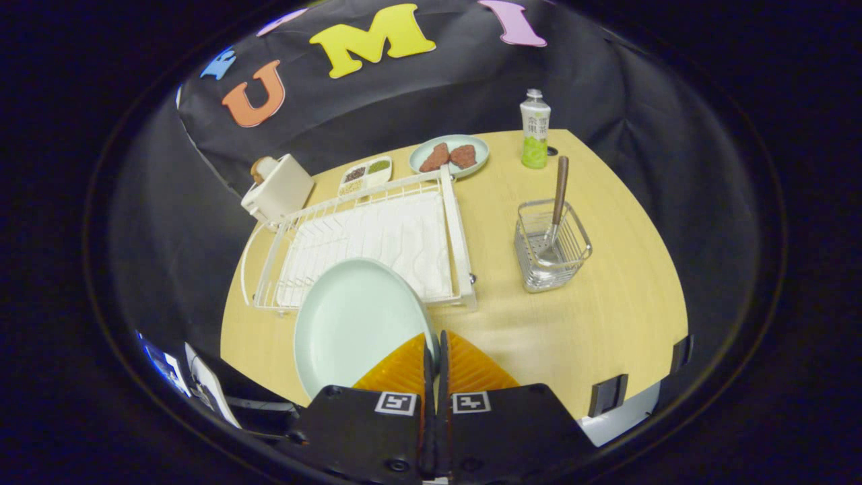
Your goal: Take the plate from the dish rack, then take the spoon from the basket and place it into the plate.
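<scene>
My gripper (434, 347) is shut on the rim of a pale green plate (350, 323), which I hold tilted above the wooden table, just in front of the white dish rack (377, 236). The rack stands beyond the plate, and a white cloth lies in it. To the right of the rack stands a wire basket (552, 252). A spoon (555, 215) with a brown handle leans upright in it, bowl down.
A plate with two pieces of meat (450, 155), a small divided dish (366, 176) and a bottle (535, 129) stand at the table's far edge. A white box-shaped appliance (277, 188) sits at the far left corner. Bare tabletop (572, 337) lies ahead of my fingers, right of the plate.
</scene>
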Motion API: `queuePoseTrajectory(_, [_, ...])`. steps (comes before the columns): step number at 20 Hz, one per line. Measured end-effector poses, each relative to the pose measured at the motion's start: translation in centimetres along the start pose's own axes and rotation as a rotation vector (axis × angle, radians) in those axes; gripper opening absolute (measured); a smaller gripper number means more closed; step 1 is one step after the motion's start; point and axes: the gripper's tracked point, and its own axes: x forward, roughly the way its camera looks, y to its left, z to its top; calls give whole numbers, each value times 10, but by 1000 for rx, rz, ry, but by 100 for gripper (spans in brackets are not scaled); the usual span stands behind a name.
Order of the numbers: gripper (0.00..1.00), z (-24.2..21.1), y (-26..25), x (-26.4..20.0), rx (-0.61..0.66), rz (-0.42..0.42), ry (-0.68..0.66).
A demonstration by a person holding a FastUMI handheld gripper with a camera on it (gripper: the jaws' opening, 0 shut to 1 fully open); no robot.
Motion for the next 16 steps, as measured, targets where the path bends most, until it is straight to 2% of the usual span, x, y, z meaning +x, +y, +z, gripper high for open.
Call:
queuePoseTrajectory(3, [6, -25, -12, 20, 85, 60, 15])
queuePoseTrajectory(7, [6, -50, -20, 46, 118, 107, 55])
queuePoseTrajectory(10, [6, -65, -36, 64, 117, 65, 57])
queuePoseTrajectory(16, [8, -69, -40, 86, 178, 112, 90])
